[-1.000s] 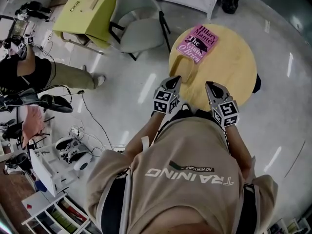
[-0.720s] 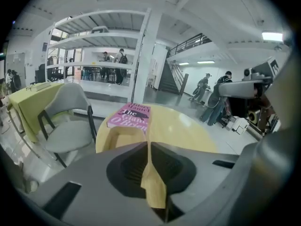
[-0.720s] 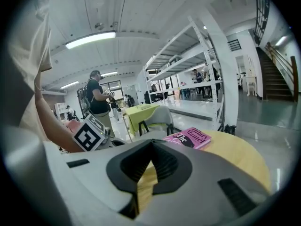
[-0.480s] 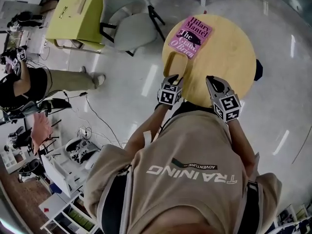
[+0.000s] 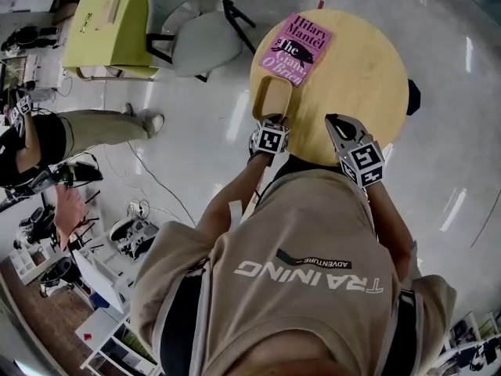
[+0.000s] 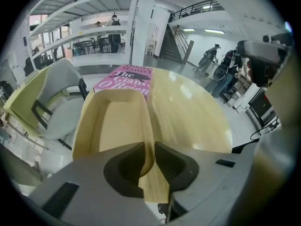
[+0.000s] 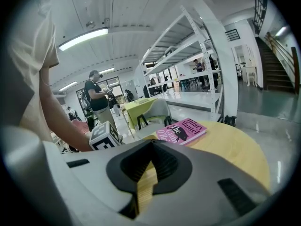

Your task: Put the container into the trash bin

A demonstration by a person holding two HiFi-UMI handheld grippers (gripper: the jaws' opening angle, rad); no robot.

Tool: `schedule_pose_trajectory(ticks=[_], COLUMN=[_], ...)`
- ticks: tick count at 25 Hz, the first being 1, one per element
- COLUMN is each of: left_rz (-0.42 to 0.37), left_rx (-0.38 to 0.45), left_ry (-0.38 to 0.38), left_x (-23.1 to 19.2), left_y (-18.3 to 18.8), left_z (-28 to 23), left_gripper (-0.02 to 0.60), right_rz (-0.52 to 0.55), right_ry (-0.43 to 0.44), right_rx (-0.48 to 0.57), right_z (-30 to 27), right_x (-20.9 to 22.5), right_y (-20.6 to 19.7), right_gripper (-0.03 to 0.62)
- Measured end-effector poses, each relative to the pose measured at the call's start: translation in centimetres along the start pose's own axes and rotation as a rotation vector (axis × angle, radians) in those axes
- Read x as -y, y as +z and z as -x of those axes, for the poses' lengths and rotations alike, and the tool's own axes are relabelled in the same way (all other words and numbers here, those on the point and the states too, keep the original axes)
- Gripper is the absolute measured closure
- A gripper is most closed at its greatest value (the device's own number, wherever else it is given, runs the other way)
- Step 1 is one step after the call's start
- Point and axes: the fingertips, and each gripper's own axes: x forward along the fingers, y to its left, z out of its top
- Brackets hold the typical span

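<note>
A tan, open-topped container lies at the left edge of the round yellow table, next to a pink book. My left gripper points steeply down at the container's near end. In the left gripper view the container fills the middle, and its right wall stands between the jaws of the left gripper. Those jaws are closing, with narrow gaps still showing beside the wall. My right gripper hovers over the table's near edge, shut and empty. No trash bin shows in any view.
A grey chair and a yellow-green table stand left of the round table. A person stands at the far left among cables and shelving. The pink book lies beyond the right gripper.
My left gripper has come down and forward from short of the container onto its near rim. The right gripper has edged a little forward over the table's edge.
</note>
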Motion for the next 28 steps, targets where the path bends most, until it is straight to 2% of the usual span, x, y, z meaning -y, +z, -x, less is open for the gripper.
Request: schedule_pose_trajectory(ticks=[4,8,13,18,21,28], left_rz=[-0.039,-0.032,0.002,0.124,0.169,0.139], left_rx=[-0.036,-0.031,0.04,0.156,0.22,0.26], left_ry=[-0.001,0.009,0.016,-0.023,-0.046,-0.086], left_x=[0.0,-0.1,0.3,0.3,0.6,1.7], left_y=[0.1,0.2,1.8,3.2,3.6,2.1], left_z=[-0.7,-0.7,2.3,6.7,8.5,9.9], left_gripper=[0.528,0.544,0.557,0.558,0.558,0.557], right_rz=[0.004,0.006,0.004,0.026,0.029,0.032], right_ry=[0.004,0.002,0.003,0.012,0.009,-0.04], right_rx=[0.001,-0.005,0.001,0.014,0.021,0.007], right_z=[-0.4,-0.1,0.6,0.2,0.3,0.9], right_x=[0.1,0.2,0.2,-1.6,-2.4,-4.5], right_y=[0.2,-0.2,-0.3,-0.1,-0.2,-1.7], right_gripper=[0.595,0.595,0.595,0.595,0.595,0.595])
